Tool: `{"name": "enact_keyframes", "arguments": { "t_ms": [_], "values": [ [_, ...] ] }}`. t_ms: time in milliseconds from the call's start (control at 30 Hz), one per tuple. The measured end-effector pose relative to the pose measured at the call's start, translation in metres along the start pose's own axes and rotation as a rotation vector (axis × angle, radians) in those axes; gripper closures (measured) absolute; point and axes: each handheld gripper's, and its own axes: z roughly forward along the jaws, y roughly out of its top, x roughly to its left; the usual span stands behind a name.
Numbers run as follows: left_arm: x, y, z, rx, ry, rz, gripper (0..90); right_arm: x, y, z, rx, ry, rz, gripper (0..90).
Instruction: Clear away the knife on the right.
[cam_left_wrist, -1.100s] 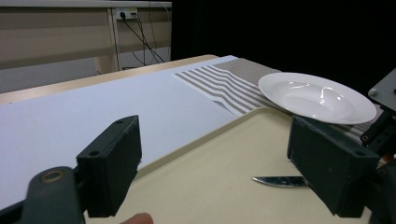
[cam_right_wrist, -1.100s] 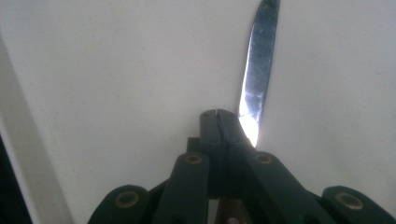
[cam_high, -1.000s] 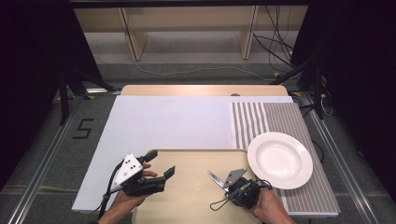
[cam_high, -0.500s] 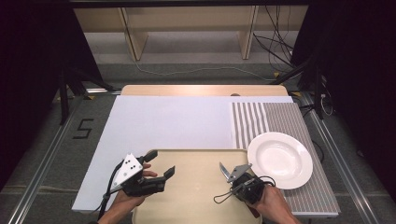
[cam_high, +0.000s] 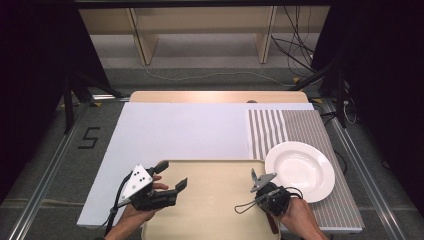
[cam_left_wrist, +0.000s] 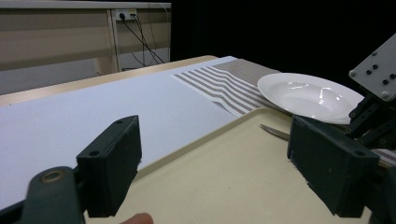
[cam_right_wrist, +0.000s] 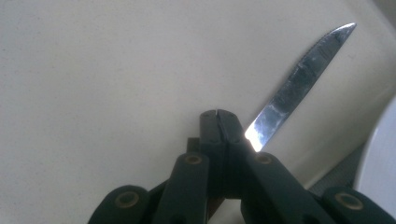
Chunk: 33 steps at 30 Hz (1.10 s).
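Observation:
My right gripper (cam_high: 262, 186) hovers over the right part of a beige tray (cam_high: 210, 215), shut on a table knife (cam_high: 253, 174). In the right gripper view the jaws meet at the gripper (cam_right_wrist: 217, 114), and the knife's steel blade (cam_right_wrist: 303, 79) juts up and right over the tray (cam_right_wrist: 116, 70). My left gripper (cam_high: 172, 175) is open at the tray's left rim with nothing between its jaws. From the left gripper view (cam_left_wrist: 219, 172), the knife tip (cam_left_wrist: 275, 132) pokes out low over the tray (cam_left_wrist: 224, 196), below the right gripper (cam_left_wrist: 373, 116).
A white plate (cam_high: 300, 170) rests on a grey striped placemat (cam_high: 280, 130) just right of the tray, close to the knife tip. A pale sheet (cam_high: 185, 130) covers the table beyond the tray. Wooden shelving and cables stand behind the table.
My right gripper has carried the knife a little forward and right, toward the plate. The left gripper has stayed in place, still open.

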Motion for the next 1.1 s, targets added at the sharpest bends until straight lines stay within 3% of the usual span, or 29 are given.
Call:
{"name": "enact_keyframes", "arguments": {
  "t_ms": [233, 600, 733, 800, 967, 1100],
  "values": [
    [0.0, 0.0, 0.0, 0.001, 0.0, 0.001, 17.4, -0.008, -0.006, -0.004, 0.013, -0.032, 0.013, 90.0],
    [0.0, 0.0, 0.0, -0.003, 0.0, 0.0, 17.5, -0.012, -0.01, -0.009, -0.008, -0.026, 0.043, 86.2],
    [0.0, 0.0, 0.0, -0.001, 0.001, 0.0, 17.4, -0.012, -0.008, -0.014, -0.076, 0.006, 0.056, 76.8],
    [0.0, 0.0, 0.0, -0.001, 0.0, 0.001, 17.4, -0.01, -0.006, -0.019, -0.117, -0.004, 0.051, 73.2],
    [0.0, 0.0, 0.0, -0.003, 0.001, -0.002, 17.4, -0.008, -0.004, -0.032, -0.251, 0.03, 0.081, 55.2],
    [0.0, 0.0, 0.0, -0.003, 0.002, -0.001, 17.4, -0.009, -0.003, -0.035, -0.273, 0.053, 0.101, 48.6]
  ]
}}
